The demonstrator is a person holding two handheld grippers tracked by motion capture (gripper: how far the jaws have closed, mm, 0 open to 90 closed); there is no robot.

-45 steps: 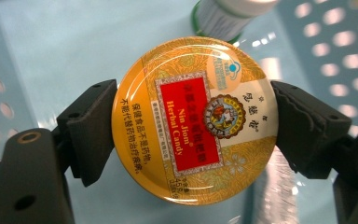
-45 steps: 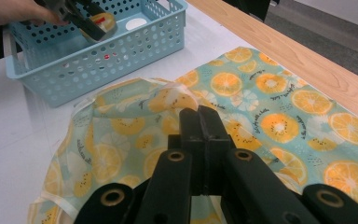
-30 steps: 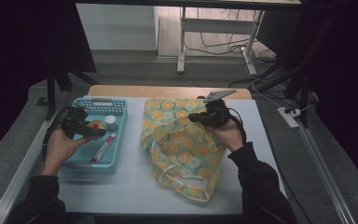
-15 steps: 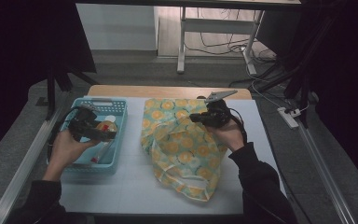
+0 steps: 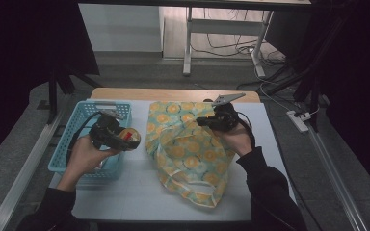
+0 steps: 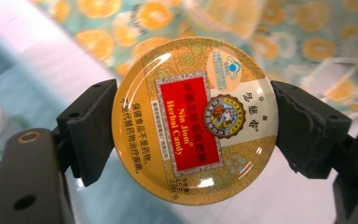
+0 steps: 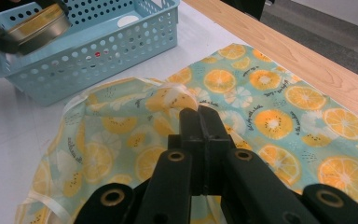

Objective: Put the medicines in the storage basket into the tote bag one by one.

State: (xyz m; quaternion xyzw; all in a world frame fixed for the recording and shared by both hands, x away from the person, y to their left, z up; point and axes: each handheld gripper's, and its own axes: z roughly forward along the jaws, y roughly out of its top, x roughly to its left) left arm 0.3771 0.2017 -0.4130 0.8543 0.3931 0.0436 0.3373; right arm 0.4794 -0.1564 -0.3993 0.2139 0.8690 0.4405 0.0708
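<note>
A round yellow candy tin [image 6: 193,119] with a red label sits pinched by its rim between the two black pads [image 6: 91,130] of my left gripper [image 5: 127,138]. The tin [image 5: 129,136] hangs over the right edge of the blue basket [image 5: 77,120], just left of the orange-print cloth bag [image 5: 192,159]. The bag lies spread on the white table. My right gripper [image 7: 205,116] is shut on a raised fold of the bag's cloth near its upper middle, and this gripper [image 5: 200,121] holds that fold a little above the table. The tin [image 7: 37,23] appears again in the right gripper view, over the basket [image 7: 98,51].
Inside the basket lie a white round item [image 7: 128,21] and a small red one, partly hidden. A wooden strip [image 5: 173,94] runs along the table's far edge. Bare white tabletop [image 5: 139,192] lies in front of the bag. A power strip [image 5: 298,120] rests on the floor at right.
My left gripper has carried the tin up and to the right, from over the basket's middle to its right edge near the bag. The right gripper and the bag have stayed put.
</note>
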